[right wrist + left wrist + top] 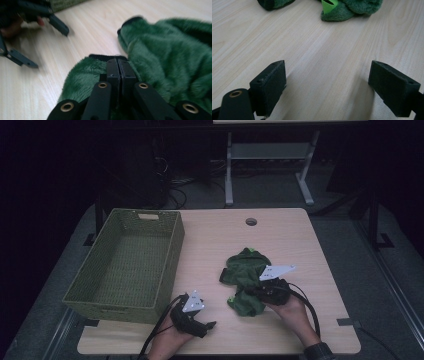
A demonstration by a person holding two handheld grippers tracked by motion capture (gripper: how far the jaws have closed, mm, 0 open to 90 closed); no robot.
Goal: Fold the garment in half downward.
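A dark green plush garment [245,270] lies crumpled on the wooden table [290,240], right of centre. My right gripper [248,291] rests on its near edge. In the right gripper view its jaws [117,62] are pressed together on top of the green pile [170,55], beside a black trim; no fabric shows between the pads. My left gripper [207,326] sits low near the table's front edge, left of the garment. Its pads [270,85] stand wide apart over bare wood [328,85], with the garment [352,10] and a bright green tab [329,5] farther ahead.
A large green woven basket [142,213] stands on the table's left side, with nothing inside that I can see. A cable hole [251,221] sits near the far edge. Beyond the table are a dark floor, cables and a white desk frame [229,170].
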